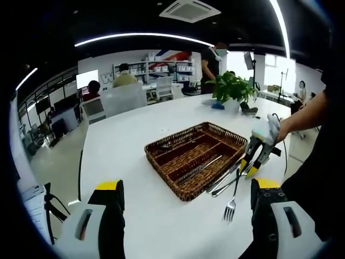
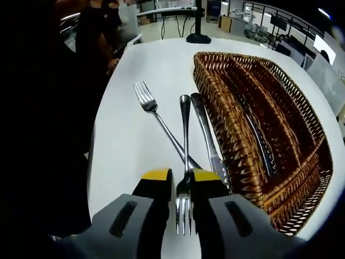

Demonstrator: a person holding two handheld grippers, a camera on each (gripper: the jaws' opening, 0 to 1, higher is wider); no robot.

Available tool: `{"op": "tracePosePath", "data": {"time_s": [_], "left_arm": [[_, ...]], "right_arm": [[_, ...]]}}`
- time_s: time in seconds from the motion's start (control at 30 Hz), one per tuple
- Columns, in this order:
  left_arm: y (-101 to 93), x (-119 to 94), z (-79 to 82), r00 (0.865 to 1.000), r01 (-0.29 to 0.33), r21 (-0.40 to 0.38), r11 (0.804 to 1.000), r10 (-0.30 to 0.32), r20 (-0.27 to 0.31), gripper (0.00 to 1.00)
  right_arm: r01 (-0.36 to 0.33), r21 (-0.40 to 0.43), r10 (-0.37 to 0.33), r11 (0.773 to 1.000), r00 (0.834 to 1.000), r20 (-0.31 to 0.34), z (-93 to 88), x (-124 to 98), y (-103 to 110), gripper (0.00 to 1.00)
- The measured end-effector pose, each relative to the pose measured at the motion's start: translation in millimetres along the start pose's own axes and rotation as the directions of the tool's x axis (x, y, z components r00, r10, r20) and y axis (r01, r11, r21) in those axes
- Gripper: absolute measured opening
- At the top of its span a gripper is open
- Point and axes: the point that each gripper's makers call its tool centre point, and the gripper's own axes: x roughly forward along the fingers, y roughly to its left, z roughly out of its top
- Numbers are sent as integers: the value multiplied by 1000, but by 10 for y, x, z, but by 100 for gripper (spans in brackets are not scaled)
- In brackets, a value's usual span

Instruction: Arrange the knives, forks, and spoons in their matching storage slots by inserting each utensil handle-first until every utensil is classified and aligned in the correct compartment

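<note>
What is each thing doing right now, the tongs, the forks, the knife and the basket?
Left tongs: open, holding nothing.
Right tongs: shut on a fork.
Held fork: tines between the tongs, handle pointing away.
Other fork: flat on the table, crossing under it.
Knife: lying beside the basket.
Basket: some cutlery inside.

Bare surface [image 1: 135,189] is lying open ahead of the left tool [image 1: 186,208]. Ahead of the right tool [image 2: 180,183], crossed forks [image 2: 156,116] and a knife [image 2: 207,135] are blocking; the basket wall [image 2: 229,129] is standing rightward.
</note>
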Motion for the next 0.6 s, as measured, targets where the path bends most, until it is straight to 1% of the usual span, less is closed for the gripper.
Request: {"op": "tracePosePath", "data": {"time_s": [0.1,0.2,0.37,0.5,0.57,0.6], "left_arm": [[-2,-6,13,1000,2,7,1000,-2,-1,99],[22,-12,23,1000,-5,8,1000,5,5,99],[41,-37,1,1000,-13,9,1000,13,2,99],[42,-64,-9,1000,-14,4,1000,14,2,99],[58,-73,-18,1000,-15,5,1000,15,1,99],[57,-75,-21,1000,-14,3,1000,14,0,99]], "right_arm": [[-3,-25,2,1000,1000,-12,-13,20,4,13],[-11,-37,11,999,1000,-16,-5,23,18,5],[-11,-18,10,1000,1000,-25,17,48,3,5],[-9,47,10,999,999,-31,67,65,12,6],[-8,115,14,993,999,-47,56,84,19,7],[5,126,3,992,998,-60,37,92,-6,7]]}}
